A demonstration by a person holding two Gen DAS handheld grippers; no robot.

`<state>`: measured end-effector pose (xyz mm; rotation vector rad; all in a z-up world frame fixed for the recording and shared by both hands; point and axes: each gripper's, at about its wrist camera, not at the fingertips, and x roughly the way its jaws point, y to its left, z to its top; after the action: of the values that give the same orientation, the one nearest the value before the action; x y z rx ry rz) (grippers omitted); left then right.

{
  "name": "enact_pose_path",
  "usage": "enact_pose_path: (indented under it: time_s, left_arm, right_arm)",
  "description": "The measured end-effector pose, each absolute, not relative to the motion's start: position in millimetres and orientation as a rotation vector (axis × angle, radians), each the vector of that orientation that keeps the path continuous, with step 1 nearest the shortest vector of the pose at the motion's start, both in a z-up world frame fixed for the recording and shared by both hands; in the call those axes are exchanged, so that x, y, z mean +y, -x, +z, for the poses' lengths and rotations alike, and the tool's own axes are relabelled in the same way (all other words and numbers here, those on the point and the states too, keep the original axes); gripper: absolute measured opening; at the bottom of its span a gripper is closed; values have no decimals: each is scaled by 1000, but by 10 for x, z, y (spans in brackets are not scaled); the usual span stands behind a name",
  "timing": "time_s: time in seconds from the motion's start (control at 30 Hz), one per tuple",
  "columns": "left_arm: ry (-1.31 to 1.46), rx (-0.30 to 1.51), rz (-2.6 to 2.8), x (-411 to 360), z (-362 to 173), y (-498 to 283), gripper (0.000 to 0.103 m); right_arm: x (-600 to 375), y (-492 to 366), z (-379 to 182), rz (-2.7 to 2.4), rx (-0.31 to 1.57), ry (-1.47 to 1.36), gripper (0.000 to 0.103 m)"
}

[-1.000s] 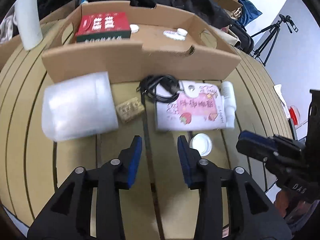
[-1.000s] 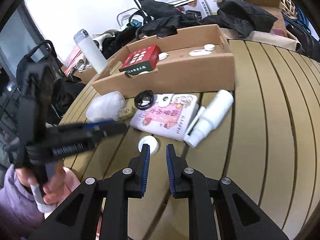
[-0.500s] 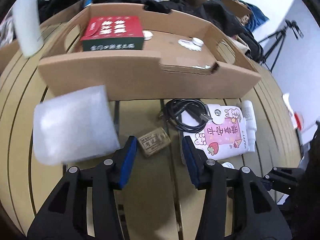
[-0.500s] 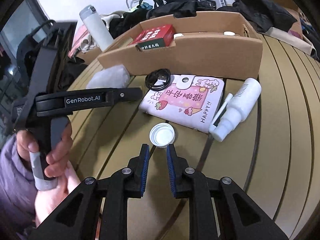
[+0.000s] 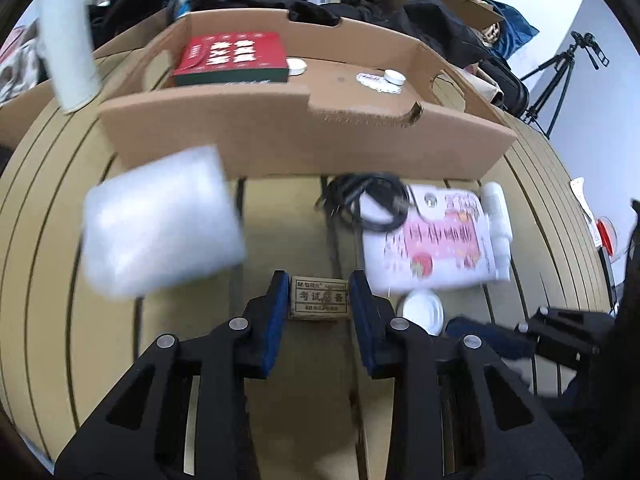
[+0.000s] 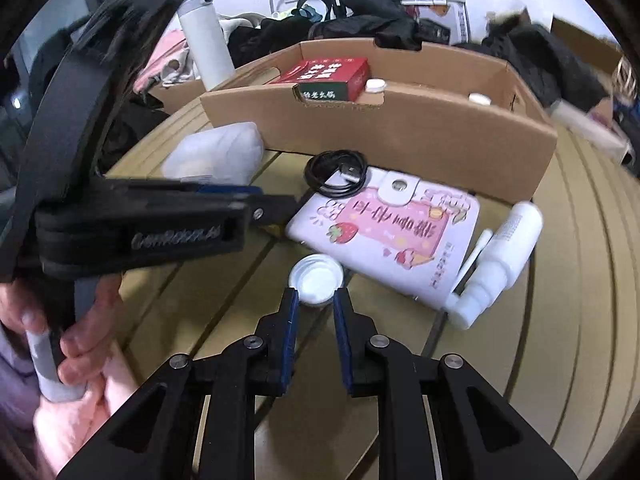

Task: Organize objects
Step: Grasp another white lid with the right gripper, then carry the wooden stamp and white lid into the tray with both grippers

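My left gripper [image 5: 319, 294] is open, its blue pads on either side of a small tan eraser box [image 5: 318, 298] lying on the slatted table. My right gripper [image 6: 315, 306] is slightly open just behind a white lid [image 6: 316, 279], which also shows in the left wrist view [image 5: 423, 312]. A pink and white pouch [image 6: 390, 234], a coiled black cable [image 6: 336, 174], a white spray bottle [image 6: 502, 260] and a white foam pack [image 5: 160, 222] lie in front of a cardboard tray [image 5: 304, 140]. The tray holds a red box [image 5: 232, 58] and small white caps.
A white flask [image 6: 206, 36] stands behind the tray's left end. Dark bags and clothes are piled behind the tray. A tripod [image 5: 560, 76] stands far right. The round table's edge [image 5: 24, 396] curves close on both sides.
My left gripper moved forward until the eraser box sits between its pads. My right gripper moved closer to the white lid and opened a little.
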<state>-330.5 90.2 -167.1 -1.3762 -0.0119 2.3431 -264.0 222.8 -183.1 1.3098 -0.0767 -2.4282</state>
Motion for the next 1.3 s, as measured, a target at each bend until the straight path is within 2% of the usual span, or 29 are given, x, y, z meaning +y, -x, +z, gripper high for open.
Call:
enact_pose_path:
  time_s: [0.07, 0.1, 0.17, 0.2, 0.23, 0.37, 0.5, 0.57, 0.6, 0.63, 0.8, 1.0, 1.13, 1.3]
  left_arm:
    - [1371, -44, 2362, 806, -1628, 3171, 27]
    - [1368, -58, 2374, 759, -1607, 3115, 27]
    - [1364, -90, 2392, 661, -1578, 3020, 27]
    - [1372, -106, 2396, 621, -1580, 2998, 27]
    - [1381, -123, 2398, 582, -1589, 2985, 27]
    - [1425, -160, 2394, 491, -1653, 2984, 27]
    - [1396, -160, 2412, 456, -1584, 2913, 27]
    - [1384, -155, 2417, 447, -1558, 2873, 27]
    - [1384, -153, 2418, 442, -1549, 2854, 27]
    - [1383, -150, 2419, 439, -1537, 2826, 27]
    - [1313, -119, 2406, 466, -1367, 2702, 27]
    - [1183, -141, 2313, 590, -855, 3030, 27]
    - [1143, -77, 2280, 933, -522, 3764, 27]
    - [1219, -18, 2246, 1511, -650, 4809, 27]
  right_arm:
    - [2290, 2608, -1812, -2399, -144, -1319, 21]
    - [2298, 2601, -1820, -2395, -153, -1334, 29]
    - [2308, 2586, -1840, -2393, -169, -1338, 57]
    - [2299, 2584, -1844, -2395, -165, -1339, 84]
    - [2274, 2608, -1844, -2401, -153, -1339, 86]
    - [2089, 2686, -1831, -2473, -23, -1346, 86]
    - [1864, 2763, -1921, -2557, 192, -1363, 77]
    - [1761, 2753, -1937, -2605, 290, -1344, 58]
    - [1732, 2738, -1928, -2615, 301, -1325, 34]
    - [1717, 2732, -1928, -2619, 313, -1328, 32]
    - [1849, 2583, -1828, -2610, 244, -1328, 32]
    - [2473, 2472, -1418, -2703, 14, -1292, 32]
    - [2840, 3040, -924, -2728, -80, -1208, 32]
    - [3039, 4114, -675, -2717, -181, -1140, 32]
